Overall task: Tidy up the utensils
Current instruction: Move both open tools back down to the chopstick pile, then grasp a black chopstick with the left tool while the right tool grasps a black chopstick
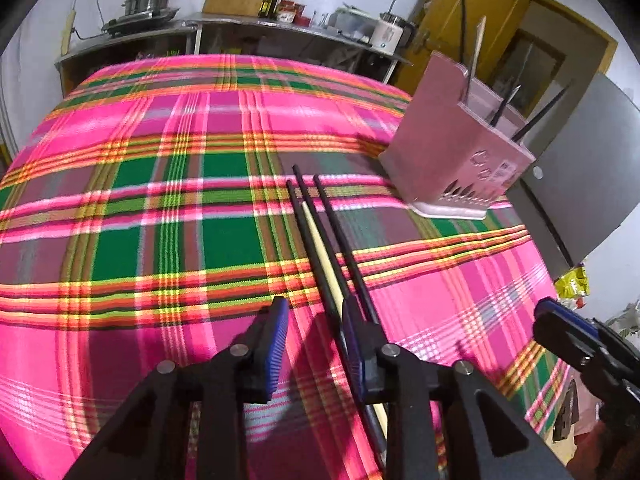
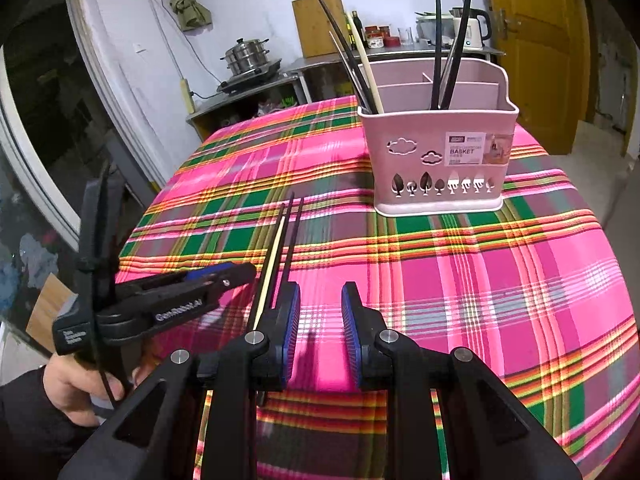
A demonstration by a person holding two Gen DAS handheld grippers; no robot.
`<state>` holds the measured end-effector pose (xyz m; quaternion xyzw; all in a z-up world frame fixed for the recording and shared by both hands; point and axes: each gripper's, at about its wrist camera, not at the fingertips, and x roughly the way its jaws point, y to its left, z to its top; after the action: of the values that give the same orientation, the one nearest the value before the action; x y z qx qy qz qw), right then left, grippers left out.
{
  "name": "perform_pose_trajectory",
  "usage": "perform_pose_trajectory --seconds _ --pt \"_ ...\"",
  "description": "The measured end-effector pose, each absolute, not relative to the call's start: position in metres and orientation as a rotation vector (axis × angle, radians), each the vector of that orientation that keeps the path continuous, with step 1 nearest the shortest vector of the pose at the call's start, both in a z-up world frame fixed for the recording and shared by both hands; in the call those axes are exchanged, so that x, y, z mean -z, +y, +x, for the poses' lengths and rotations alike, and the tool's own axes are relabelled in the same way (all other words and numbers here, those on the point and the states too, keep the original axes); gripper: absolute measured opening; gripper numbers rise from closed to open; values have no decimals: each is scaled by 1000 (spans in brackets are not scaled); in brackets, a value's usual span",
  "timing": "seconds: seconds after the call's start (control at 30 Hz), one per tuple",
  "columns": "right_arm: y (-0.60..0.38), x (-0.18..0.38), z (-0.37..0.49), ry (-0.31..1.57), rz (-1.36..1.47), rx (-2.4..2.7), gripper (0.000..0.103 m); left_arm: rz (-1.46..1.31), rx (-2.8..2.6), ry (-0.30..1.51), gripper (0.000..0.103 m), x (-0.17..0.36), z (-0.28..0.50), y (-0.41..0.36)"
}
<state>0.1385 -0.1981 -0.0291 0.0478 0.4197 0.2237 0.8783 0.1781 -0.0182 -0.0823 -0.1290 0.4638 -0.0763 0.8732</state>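
Left claw open, chopsticks under its right finger.

Steel steamer pot on shelf, kettle nr yellow door.

Woven plaid tablecloth — matt cloth; pink utensil basket — smooth plastic; black chopsticks faintly glossy.

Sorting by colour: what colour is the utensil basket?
Pale pink basket, clearest in the right wrist view.
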Motion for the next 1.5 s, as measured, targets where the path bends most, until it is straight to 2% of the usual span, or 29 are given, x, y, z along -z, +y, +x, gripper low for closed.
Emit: perform_pose_trajectory --seconds 0.57,0.73,0.8,0.93,1.07,1.5 --pt "-199 37 147 891 114 -461 22 -100 92 905 36 87 177 -40" --pt "-199 36 146 890 116 -461 22 -83 71 902 36 87 175 -37" --pt "-200 36 145 890 116 -462 22 -40 59 900 30 89 173 -39" --pt "-200 36 146 891 117 -462 22 -35 59 906 29 88 172 -37" --pt "-195 36 148 892 107 -472 22 -49 69 920 16 87 169 -25" --pt "-134 70 193 956 54 -560 22 -249 87 964 15 84 158 42"
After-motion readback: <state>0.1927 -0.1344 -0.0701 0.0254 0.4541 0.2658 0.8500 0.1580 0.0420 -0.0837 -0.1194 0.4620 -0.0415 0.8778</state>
